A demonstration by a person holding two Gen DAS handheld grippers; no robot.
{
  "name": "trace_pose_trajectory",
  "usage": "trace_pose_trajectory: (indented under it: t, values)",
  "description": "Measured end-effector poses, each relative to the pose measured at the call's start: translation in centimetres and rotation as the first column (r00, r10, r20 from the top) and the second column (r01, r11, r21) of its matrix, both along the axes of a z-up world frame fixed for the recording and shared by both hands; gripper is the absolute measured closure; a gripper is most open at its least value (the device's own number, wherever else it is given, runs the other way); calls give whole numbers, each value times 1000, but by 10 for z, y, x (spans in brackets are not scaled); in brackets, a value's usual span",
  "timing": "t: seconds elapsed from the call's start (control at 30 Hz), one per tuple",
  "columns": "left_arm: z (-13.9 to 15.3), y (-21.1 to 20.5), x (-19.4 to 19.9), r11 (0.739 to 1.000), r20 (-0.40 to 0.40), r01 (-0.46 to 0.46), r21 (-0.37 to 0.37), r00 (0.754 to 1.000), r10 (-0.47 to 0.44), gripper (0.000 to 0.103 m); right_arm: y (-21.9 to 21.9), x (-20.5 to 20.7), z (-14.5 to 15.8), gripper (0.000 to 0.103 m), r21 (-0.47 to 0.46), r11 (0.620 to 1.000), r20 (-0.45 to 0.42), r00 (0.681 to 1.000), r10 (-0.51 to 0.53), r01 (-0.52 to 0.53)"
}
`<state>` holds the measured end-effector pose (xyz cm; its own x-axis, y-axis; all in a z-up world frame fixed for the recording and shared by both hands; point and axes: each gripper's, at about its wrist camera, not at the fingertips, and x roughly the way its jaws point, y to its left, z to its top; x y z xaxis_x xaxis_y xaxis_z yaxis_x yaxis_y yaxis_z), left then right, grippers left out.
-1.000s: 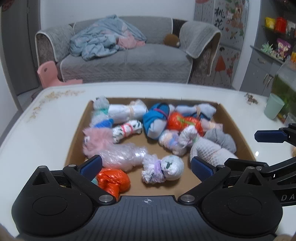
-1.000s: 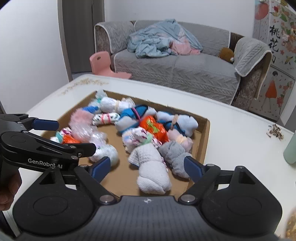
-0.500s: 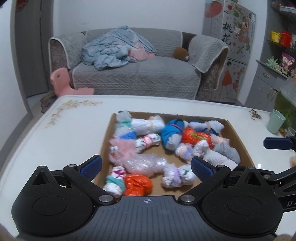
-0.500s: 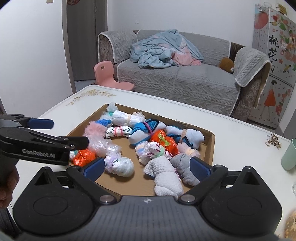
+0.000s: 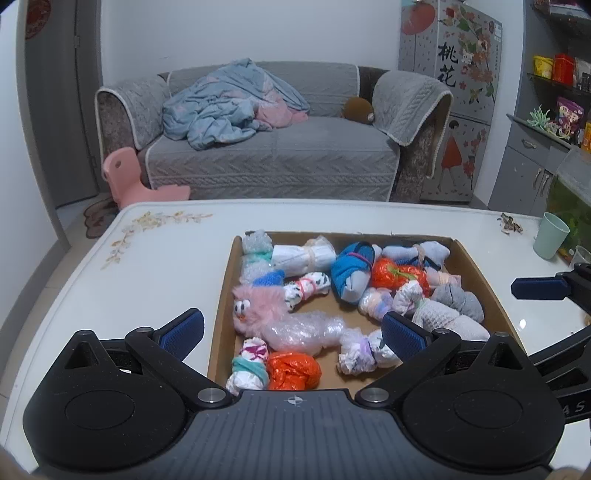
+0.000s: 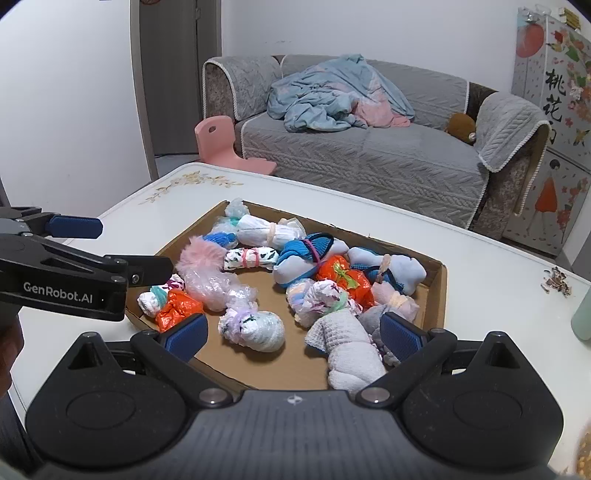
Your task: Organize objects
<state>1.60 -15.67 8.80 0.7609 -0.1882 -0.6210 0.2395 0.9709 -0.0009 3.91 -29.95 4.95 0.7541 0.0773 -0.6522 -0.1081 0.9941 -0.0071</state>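
A grey sofa (image 5: 273,155) is standing against the white wall (image 5: 240,33), with a crumpled blue-and-pink blanket (image 5: 229,107) lying on its seat and a brown plush toy (image 5: 359,110) resting near the right armrest. A small pink chair (image 5: 127,175) is sitting on the floor beside the sofa. A grey door (image 5: 55,103) is showing at left. A cabinet with floral decals (image 5: 454,107) is standing at right, next to grey shelving (image 5: 554,85) carrying packets. The white worktop (image 5: 155,254), printed with a flower motif, is filling the foreground.
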Motion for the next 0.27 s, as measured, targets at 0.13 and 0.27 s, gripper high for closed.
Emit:
trace_pose_trajectory:
  t: [0.13, 0.27]
  values:
    - [5, 1, -2, 1000, 19, 0, -10, 1000, 0, 0, 6, 1, -1, 4, -2, 1000, -6, 1000, 10, -10]
    - [8, 1, 0, 1000, 15, -10, -5, 1000, 10, 0, 12, 1, -1, 3, -1, 1000, -7, 1000, 20, -20]
